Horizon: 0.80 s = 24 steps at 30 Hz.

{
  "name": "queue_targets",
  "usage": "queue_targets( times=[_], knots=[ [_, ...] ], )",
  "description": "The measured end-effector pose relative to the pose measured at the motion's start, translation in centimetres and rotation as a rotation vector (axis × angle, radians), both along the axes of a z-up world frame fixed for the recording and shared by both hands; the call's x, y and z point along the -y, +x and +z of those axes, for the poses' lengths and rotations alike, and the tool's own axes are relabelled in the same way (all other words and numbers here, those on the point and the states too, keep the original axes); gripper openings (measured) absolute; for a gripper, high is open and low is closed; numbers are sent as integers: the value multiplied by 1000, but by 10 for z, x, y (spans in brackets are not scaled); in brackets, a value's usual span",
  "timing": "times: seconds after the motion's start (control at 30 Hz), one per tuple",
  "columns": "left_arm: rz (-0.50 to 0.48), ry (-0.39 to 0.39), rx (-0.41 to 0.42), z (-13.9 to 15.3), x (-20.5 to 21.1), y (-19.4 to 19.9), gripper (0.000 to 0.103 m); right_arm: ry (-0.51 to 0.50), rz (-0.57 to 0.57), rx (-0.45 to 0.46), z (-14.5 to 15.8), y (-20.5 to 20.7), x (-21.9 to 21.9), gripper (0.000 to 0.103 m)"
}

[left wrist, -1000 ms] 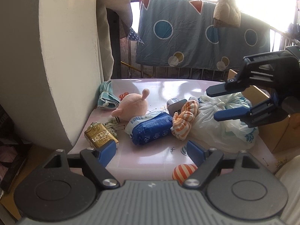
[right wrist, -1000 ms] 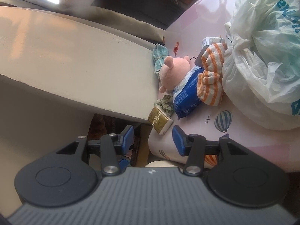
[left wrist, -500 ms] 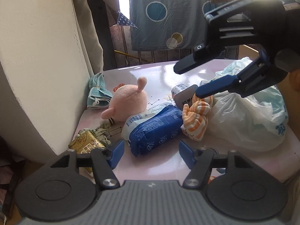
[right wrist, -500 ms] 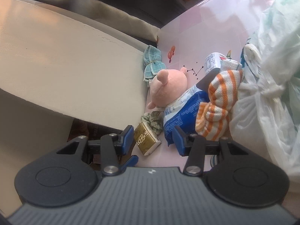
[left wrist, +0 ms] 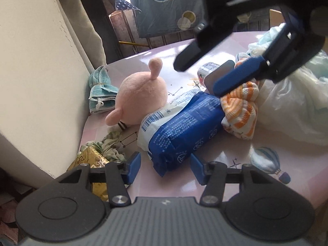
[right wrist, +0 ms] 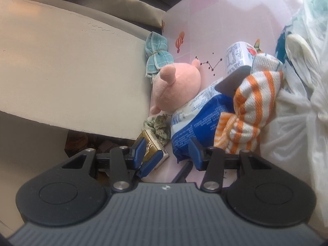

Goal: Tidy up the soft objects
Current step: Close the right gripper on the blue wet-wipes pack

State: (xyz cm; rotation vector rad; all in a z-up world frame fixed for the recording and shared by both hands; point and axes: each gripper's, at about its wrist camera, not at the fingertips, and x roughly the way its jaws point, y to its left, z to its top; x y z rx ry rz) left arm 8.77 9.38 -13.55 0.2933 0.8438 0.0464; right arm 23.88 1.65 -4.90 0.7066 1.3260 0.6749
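A pink plush toy lies on the pink table next to a blue and white soft pack. An orange-striped cloth rests against the pack's far end. A teal cloth lies by the wall. My left gripper is open, its jaws on either side of the pack's near end. My right gripper is open and hovers above the pack and striped cloth. In the right wrist view my right gripper frames the pack, with the plush and striped cloth beyond.
A cream wall borders the table on the left. A gold packet and a crumpled green cloth lie at the table's near left corner. A white plastic bag fills the right side. A small can stands behind the striped cloth.
Both grippers have moved closer to the blue pack. The right gripper has swung left across the left wrist view and now hovers over the pack and striped cloth.
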Motion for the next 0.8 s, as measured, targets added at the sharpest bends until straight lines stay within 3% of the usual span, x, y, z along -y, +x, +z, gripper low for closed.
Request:
queue_targets(
  times=[0.27,0.4,0.63,0.8],
  knots=[
    [-45,92,-40,-16,15,16,56,-170,55,77,-2,42,-23,46],
    [-44,116,-47,-17,17,21,56,-156,50,53,-10,50,-24,46],
    [-42,168,-46,-17,24,17,33,-109,42,48,-10,40,-20,46],
    [-36,112,-66,-4,24,11,25,-65,30,56,0,29,-10,46]
  ],
)
